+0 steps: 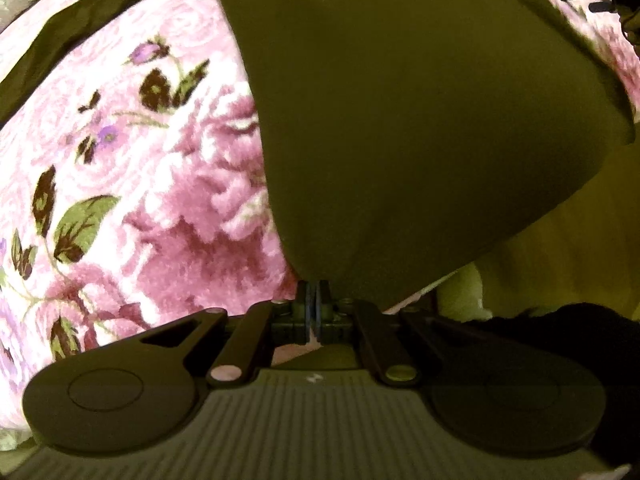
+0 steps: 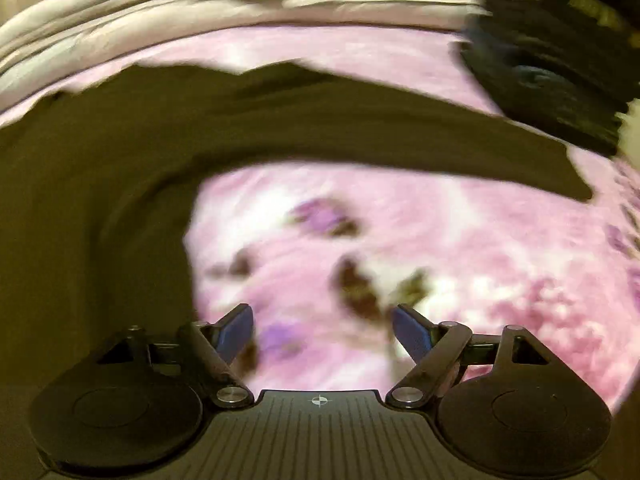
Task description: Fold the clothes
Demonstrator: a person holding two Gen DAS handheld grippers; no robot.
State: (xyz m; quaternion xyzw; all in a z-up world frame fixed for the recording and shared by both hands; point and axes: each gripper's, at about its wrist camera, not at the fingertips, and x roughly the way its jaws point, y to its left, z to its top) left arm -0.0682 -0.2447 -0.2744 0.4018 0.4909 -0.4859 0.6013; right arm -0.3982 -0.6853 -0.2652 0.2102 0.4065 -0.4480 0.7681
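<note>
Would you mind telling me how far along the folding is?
Nothing looks folded yet. In hand: the left tongs are shut on a lifted corner of the olive garment, above the floral blanket. The right tongs hang open, empty. The folding itself remains.

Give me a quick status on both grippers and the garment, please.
Left gripper shut on the olive garment, lifting it off the floral blanket. Right gripper open, empty. Nothing in the way.
</note>
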